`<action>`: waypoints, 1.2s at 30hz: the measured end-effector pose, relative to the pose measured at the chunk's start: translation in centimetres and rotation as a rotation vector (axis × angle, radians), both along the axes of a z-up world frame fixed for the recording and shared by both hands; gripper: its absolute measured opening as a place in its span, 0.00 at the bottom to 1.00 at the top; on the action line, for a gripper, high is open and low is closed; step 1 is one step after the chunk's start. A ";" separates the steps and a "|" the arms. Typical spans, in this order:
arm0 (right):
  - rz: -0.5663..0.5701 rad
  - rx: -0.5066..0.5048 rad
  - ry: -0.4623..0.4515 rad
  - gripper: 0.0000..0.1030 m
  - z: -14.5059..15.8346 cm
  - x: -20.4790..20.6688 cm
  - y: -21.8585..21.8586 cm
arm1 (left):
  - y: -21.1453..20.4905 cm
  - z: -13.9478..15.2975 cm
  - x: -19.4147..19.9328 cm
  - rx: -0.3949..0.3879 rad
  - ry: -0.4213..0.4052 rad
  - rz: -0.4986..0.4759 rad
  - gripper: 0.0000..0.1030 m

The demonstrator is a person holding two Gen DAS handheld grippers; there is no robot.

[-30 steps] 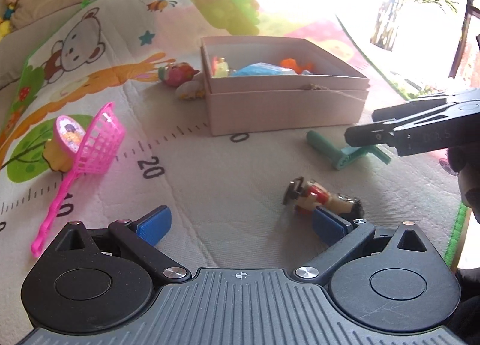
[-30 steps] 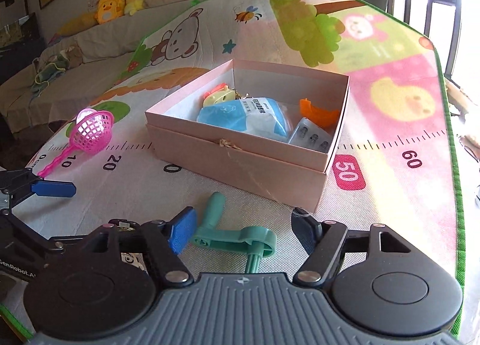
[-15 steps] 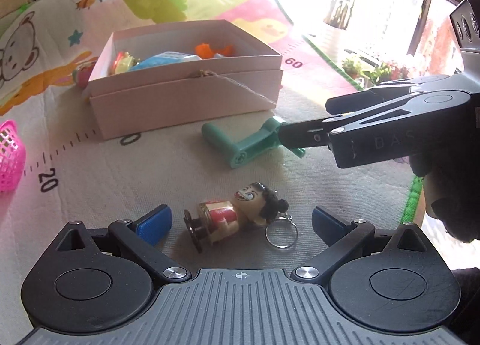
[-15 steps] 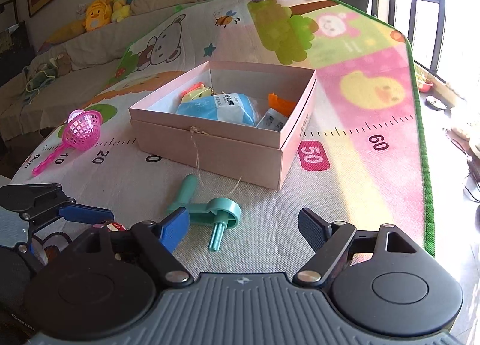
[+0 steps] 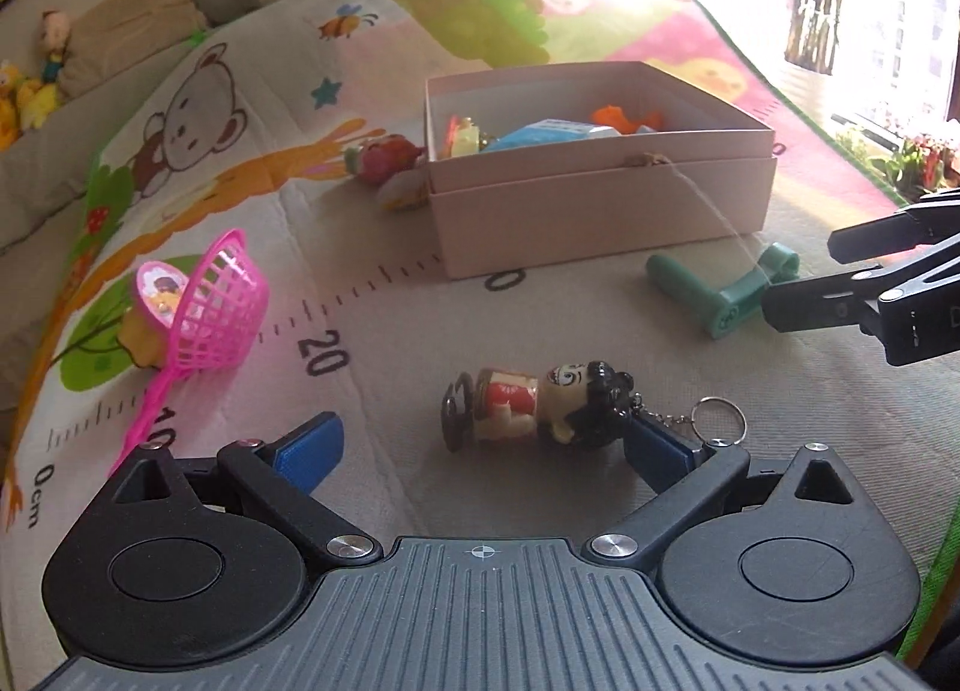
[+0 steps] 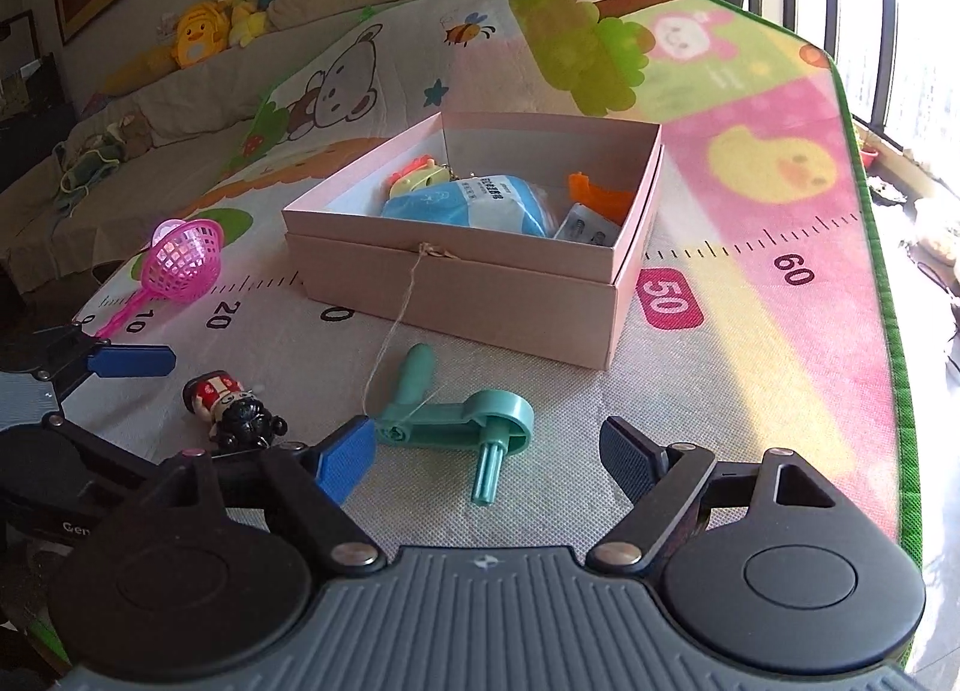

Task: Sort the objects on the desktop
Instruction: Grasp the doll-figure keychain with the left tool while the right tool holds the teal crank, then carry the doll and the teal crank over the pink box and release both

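A doll keychain [image 5: 540, 412] with black hair and a red body lies on the play mat just ahead of my open, empty left gripper [image 5: 480, 451]; it also shows in the right wrist view [image 6: 231, 409]. A teal crank handle [image 6: 456, 418] lies between the fingers of my open, empty right gripper [image 6: 489, 460], touching neither; it also shows in the left wrist view [image 5: 726, 289]. The open pink box [image 6: 480, 283] behind holds a blue packet, an orange piece and a small toy. The right gripper [image 5: 840, 295] shows from the side in the left view.
A pink toy net [image 5: 204, 307] lies left on the mat beside a small yellow and pink toy [image 5: 150, 307]. Two small toys [image 5: 390, 168] sit against the box's left side. The mat's green edge [image 6: 894, 331] runs along the right. Plush toys [image 6: 198, 36] line the sofa behind.
The left gripper's view swung back left and drew away; the doll now lies centred ahead of it. The right gripper backed off a little from the crank. Both stayed open.
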State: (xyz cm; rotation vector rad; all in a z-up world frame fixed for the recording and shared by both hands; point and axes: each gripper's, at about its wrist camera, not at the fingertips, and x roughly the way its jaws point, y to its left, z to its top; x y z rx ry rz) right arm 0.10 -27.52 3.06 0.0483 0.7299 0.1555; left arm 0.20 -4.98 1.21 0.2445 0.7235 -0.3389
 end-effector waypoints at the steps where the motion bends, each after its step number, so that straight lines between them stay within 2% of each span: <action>1: 0.008 -0.009 -0.001 0.82 -0.1 0.0 0.4 | 0.5 0.1 0.0 -0.027 0.020 -0.019 0.99; 4: 0.024 -0.021 0.009 0.82 -0.3 -0.1 0.8 | 0.8 0.5 -0.3 -0.098 0.037 -0.062 0.99; 9: 0.042 -0.067 0.040 0.85 -0.7 -1.2 0.2 | -1.2 0.3 0.9 -0.099 0.047 -0.033 0.99; 12: 0.013 -0.105 0.043 0.85 -0.7 -2.4 -1.0 | -1.7 0.1 1.3 -0.085 0.041 -0.009 0.98; 13: 0.000 -0.099 0.040 0.85 -0.6 -2.7 -1.4 | -1.7 0.1 1.4 -0.088 0.046 -0.005 0.93; 14: -0.014 -0.086 0.035 0.85 -0.3 -2.8 -1.7 | -1.6 0.0 1.5 -0.088 0.054 -0.002 0.81; 16: -0.034 -0.045 0.024 0.85 0.3 -2.8 -2.0 | -1.3 0.0 1.4 -0.087 0.046 0.003 0.72; 17: -0.037 -0.023 0.024 0.85 0.4 -2.6 -1.8 | -1.1 0.0 1.2 -0.085 0.040 0.001 0.71; 20: -0.061 0.011 0.015 0.85 0.2 -1.1 -0.2 | -0.3 0.2 0.3 -0.073 0.020 0.001 0.71; 23: -0.054 -0.035 0.004 0.85 -0.5 0.7 2.4 | 0.9 0.2 -0.6 -0.042 0.007 0.022 0.70; 27: -0.056 -0.092 0.020 0.85 -1.4 2.7 4.3 | 2.0 0.3 -0.9 -0.046 0.014 0.045 0.71; 29: -0.065 -0.088 0.030 0.79 -1.6 3.2 4.5 | 2.0 0.1 -0.7 -0.052 0.020 0.055 0.75; 30: -0.065 -0.082 0.041 0.70 -1.8 3.3 4.3 | 2.0 0.0 -0.6 -0.055 0.021 0.062 0.77; 34: -0.045 -0.090 0.067 0.69 -1.9 3.1 4.6 | 2.1 -0.1 -0.2 -0.082 0.023 0.066 0.77; 36: -0.019 -0.096 0.087 0.69 -1.7 2.9 4.9 | 2.3 -0.1 -0.3 -0.098 0.023 0.060 0.72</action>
